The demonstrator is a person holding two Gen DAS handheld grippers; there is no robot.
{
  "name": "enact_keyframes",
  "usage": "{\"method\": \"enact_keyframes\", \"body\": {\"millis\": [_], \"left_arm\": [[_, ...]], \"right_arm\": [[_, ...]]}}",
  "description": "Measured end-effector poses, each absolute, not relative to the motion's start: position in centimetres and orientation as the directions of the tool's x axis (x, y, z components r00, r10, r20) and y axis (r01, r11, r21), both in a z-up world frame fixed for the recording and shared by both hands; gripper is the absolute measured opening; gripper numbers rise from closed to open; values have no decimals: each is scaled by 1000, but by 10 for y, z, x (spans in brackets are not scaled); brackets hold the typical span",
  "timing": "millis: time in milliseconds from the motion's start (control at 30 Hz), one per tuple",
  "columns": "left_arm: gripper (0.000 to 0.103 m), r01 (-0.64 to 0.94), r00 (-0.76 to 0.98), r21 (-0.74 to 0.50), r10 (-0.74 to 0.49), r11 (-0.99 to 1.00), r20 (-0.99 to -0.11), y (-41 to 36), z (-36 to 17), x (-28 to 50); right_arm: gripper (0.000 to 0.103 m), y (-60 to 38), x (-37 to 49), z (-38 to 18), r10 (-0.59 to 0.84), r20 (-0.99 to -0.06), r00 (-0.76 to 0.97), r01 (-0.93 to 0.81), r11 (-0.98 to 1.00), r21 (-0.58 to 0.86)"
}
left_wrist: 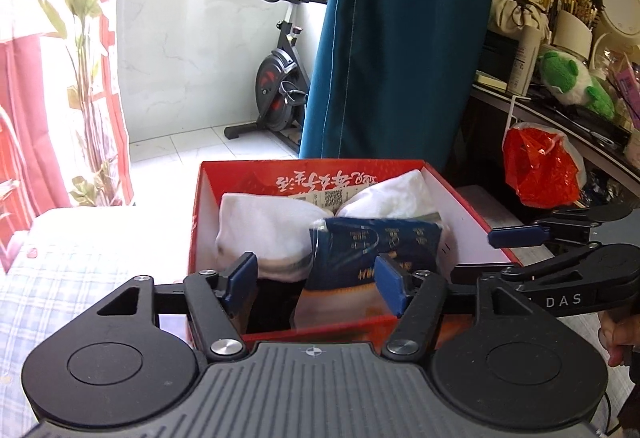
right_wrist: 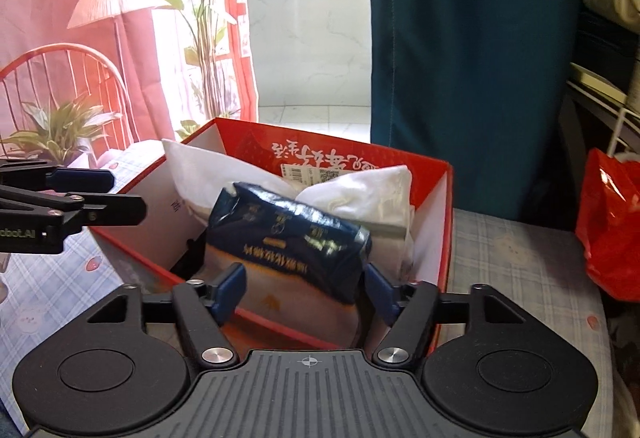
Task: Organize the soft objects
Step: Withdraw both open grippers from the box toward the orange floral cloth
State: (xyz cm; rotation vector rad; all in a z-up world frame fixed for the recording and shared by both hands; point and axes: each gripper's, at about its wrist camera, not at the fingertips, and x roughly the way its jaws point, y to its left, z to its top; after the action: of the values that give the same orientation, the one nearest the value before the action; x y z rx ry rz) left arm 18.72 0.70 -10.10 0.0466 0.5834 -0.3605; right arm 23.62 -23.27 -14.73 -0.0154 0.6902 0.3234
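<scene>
The blue tissue pack (right_wrist: pixel 288 234) lies in the red box (left_wrist: pixel 224 174), leaning on white cloth bundles (left_wrist: pixel 264 226), long axis crosswise, just ahead of my right gripper (right_wrist: pixel 306 288). Both jaws stand released, empty; left gripper (left_wrist: pixel 316 280) alongside.

We see a teal curtain (left_wrist: pixel 392 38) at upper centre, an exercise bike (left_wrist: pixel 280 70) on sunlit white floor tiles (left_wrist: pixel 192 146), and a cluttered shelf (left_wrist: pixel 560 98) at right.

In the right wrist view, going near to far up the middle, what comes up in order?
Right tool → blue pack → white cloth → red box's far wall → balcony wall.
</scene>
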Motion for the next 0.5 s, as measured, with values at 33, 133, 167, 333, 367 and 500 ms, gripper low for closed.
{"method": "enact_keyframes", "body": {"millis": [33, 133, 167, 333, 367, 500], "left_arm": [[71, 343, 777, -50, -314, 938, -546, 9, -100, 182], [84, 327, 796, -24, -289, 945, -531, 14, -97, 164], [90, 323, 801, -21, -285, 946, -526, 16, -96, 158], [101, 310, 811, -1, -265, 951, -521, 22, -97, 134], [103, 306, 812, 4, -259, 952, -523, 23, -98, 129], [103, 296, 817, 19, -243, 955, -523, 27, -102, 113]], "right_arm": [[76, -232, 230, -147, 281, -627, 727, -288, 953, 93], [91, -228, 211, -147, 268, -612, 744, -269, 959, 93], [92, -227, 204, -147, 265, -606, 750, -266, 960, 91], [102, -222, 176, -148, 267, -584, 767, -257, 961, 102], [102, -221, 170, -149, 266, -578, 771, -257, 961, 100], [102, -217, 151, -149, 260, -565, 783, -255, 963, 91]]}}
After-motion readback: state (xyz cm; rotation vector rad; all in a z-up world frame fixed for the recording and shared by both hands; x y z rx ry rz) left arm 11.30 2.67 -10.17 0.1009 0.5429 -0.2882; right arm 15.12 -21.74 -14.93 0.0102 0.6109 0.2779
